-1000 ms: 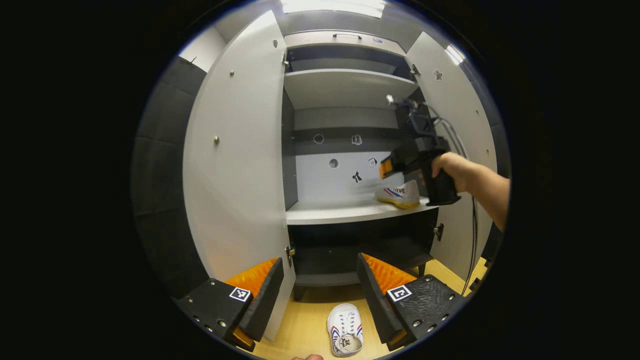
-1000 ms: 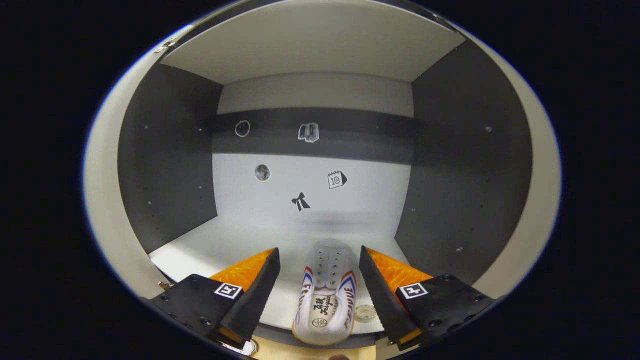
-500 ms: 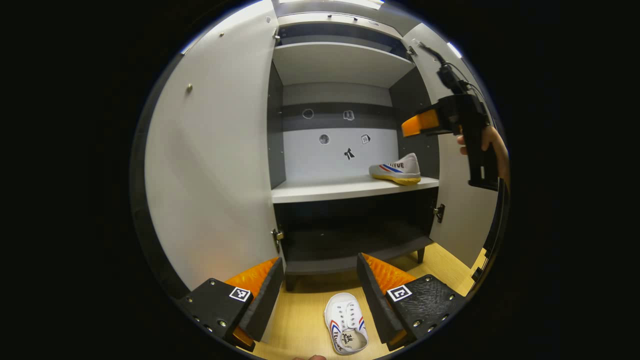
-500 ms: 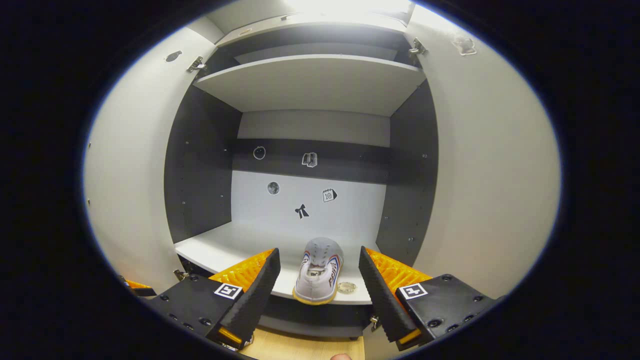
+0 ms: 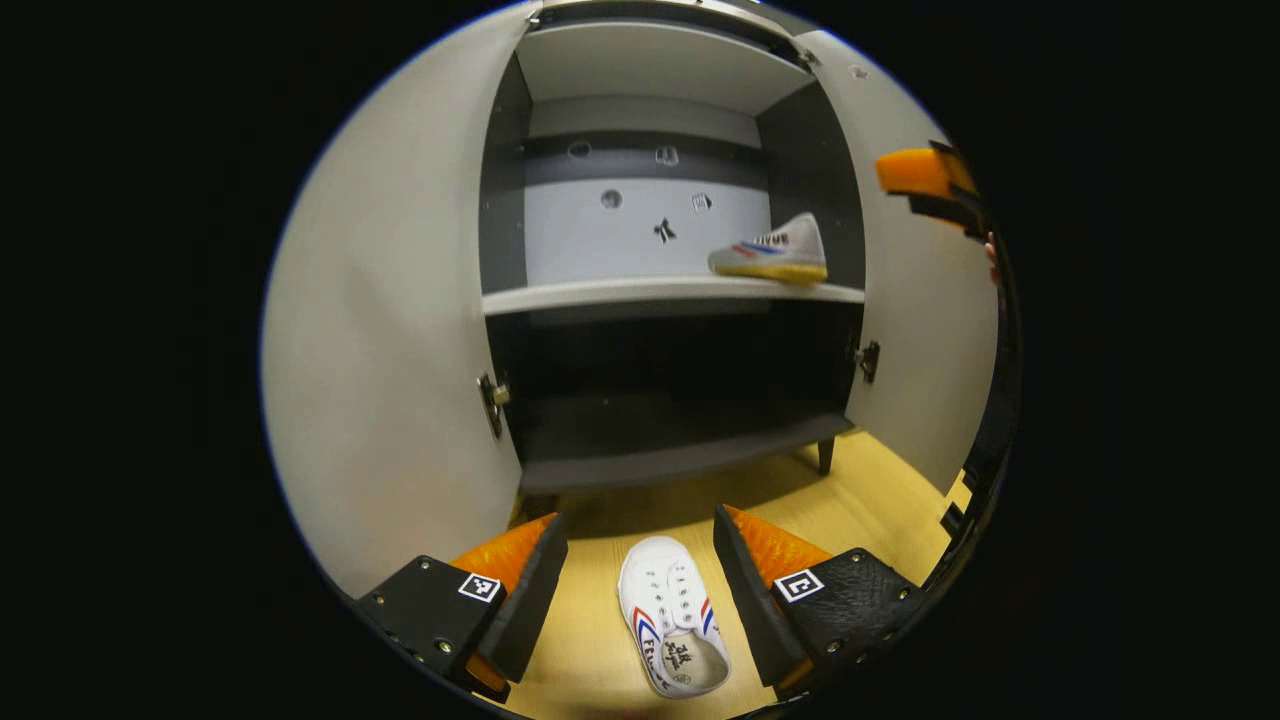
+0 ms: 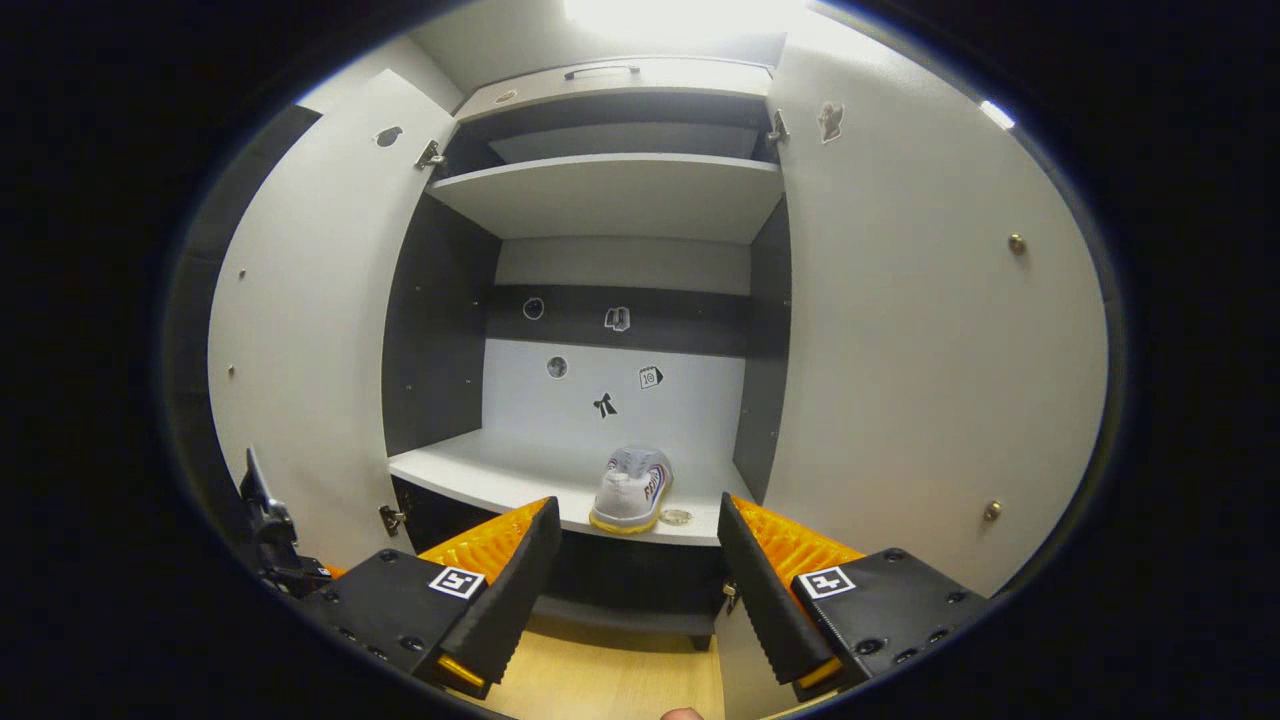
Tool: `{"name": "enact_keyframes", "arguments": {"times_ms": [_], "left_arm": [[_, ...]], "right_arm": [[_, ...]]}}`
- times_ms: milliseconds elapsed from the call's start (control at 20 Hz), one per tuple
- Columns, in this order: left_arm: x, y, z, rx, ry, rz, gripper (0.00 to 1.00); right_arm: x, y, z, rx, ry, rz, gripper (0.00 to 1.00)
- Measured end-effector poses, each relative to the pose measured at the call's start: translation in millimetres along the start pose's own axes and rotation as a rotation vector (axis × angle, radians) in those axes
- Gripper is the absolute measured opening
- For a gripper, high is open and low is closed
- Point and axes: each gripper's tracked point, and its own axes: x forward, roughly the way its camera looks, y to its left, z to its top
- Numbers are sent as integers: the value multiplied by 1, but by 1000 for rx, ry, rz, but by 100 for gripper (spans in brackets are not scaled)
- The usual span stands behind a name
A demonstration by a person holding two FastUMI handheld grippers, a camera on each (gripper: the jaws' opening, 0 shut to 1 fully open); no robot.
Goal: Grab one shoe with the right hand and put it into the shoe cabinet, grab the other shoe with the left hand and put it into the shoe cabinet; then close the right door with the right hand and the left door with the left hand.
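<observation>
Left gripper view: left tongs (image 5: 640,590) released, fingers spread wide apart, hovering low over a pale wooden floor (image 5: 880,490). Between the fingers, on the floor and touching neither, a white canvas shoe with red and blue side stripes (image 5: 672,628), opening toward the camera, toe toward the cabinet. Ahead, a tall shoe cabinet with white shelves and dark grey inner walls (image 5: 660,290), both doors open: left white door (image 5: 390,330) swung far out, right white door (image 5: 925,340) open likewise. On the middle white shelf (image 5: 600,293), at its right end near the dark side wall, a second white shoe with red and blue stripes and a yellow sole (image 5: 770,250), lying side-on. Small dark stickers (image 5: 664,231) on the back panel above the shelf. Part of the right tongs (image 5: 925,180) at the upper right edge, well apart from the shelf shoe. Right gripper view: right tongs (image 6: 640,575) released, fingers wide apart and holding nothing, facing the open cabinet (image 6: 620,330) from a little way off. The shelf shoe (image 6: 630,488) sits heel-first at the right front of the middle shelf (image 6: 480,470), a small round disc (image 6: 677,517) just beside it. Left door (image 6: 300,330) and right door (image 6: 930,360) stand open. Part of the left gripper's body (image 6: 275,545) at the lower left edge.
</observation>
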Motion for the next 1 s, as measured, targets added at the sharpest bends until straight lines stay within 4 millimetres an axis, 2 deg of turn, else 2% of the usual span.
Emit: {"name": "enact_keyframes", "arguments": {"times_ms": [400,600,900,1000], "left_arm": [[30,-1,-73,-78,188,-5,80],[42,8,-100,-59,250,18,80],[52,17,-140,-47,355,41,80],[53,17,-147,-54,376,35,81]], "right_arm": [[-41,-10,-22,20,31,-12,98],[-49,-13,-26,26,40,-17,97],[-56,-7,-23,47,37,5,98],[-57,-3,-25,55,47,0,97]]}}
